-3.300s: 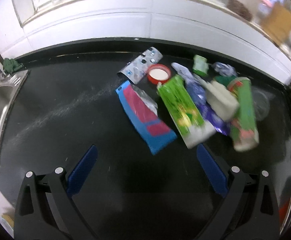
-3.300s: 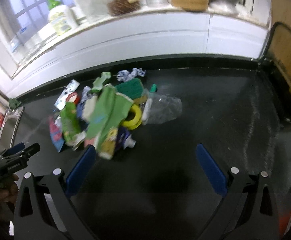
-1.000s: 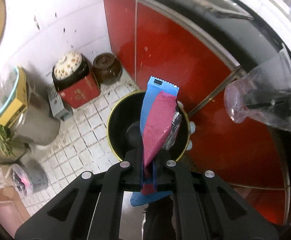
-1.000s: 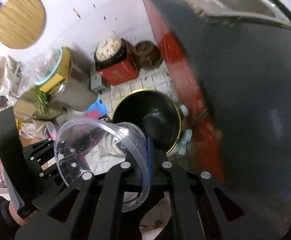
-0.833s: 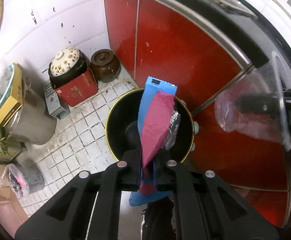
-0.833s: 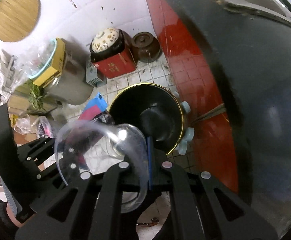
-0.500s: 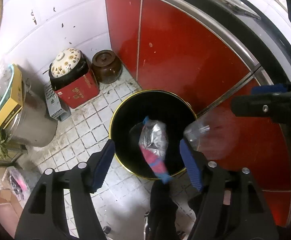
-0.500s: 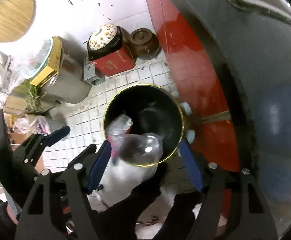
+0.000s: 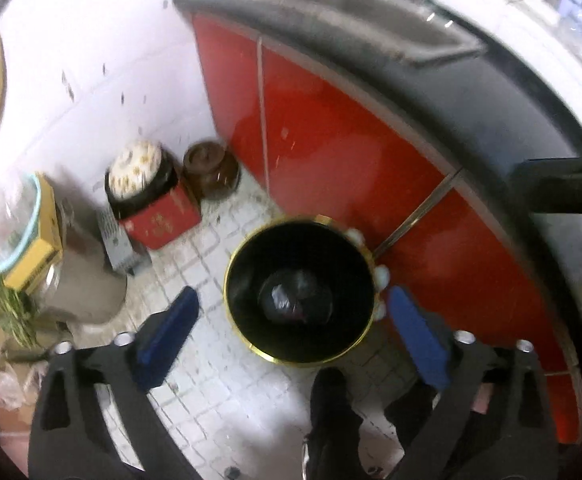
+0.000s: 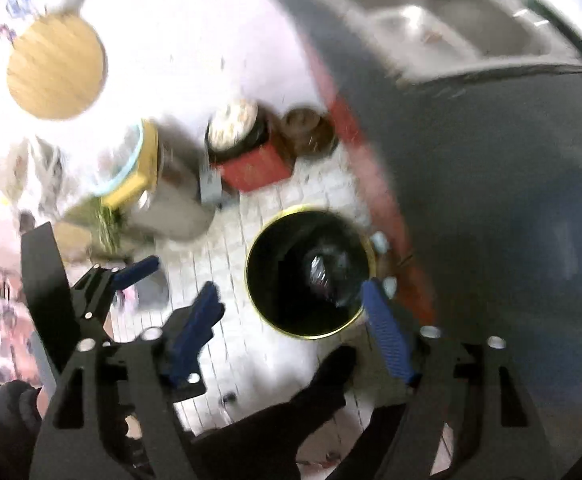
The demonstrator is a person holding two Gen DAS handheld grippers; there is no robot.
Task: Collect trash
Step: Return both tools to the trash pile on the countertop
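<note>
A round black trash bin with a gold rim stands on the tiled floor beside the red cabinet; it also shows in the right wrist view. Crumpled shiny trash lies at its bottom, also seen in the right wrist view. My left gripper is open and empty above the bin. My right gripper is open and empty above the bin too. The left gripper's blue fingers show at the left of the right wrist view.
Red cabinet doors and the black countertop with a steel sink lie to the right. A red box with a patterned lid, a brown jar and a grey pot stand on the floor. My dark shoe is below the bin.
Both grippers opened over the bin. The blue and pink wrapper and the clear plastic container dropped out of them into the bin. Both views are now blurred by motion.
</note>
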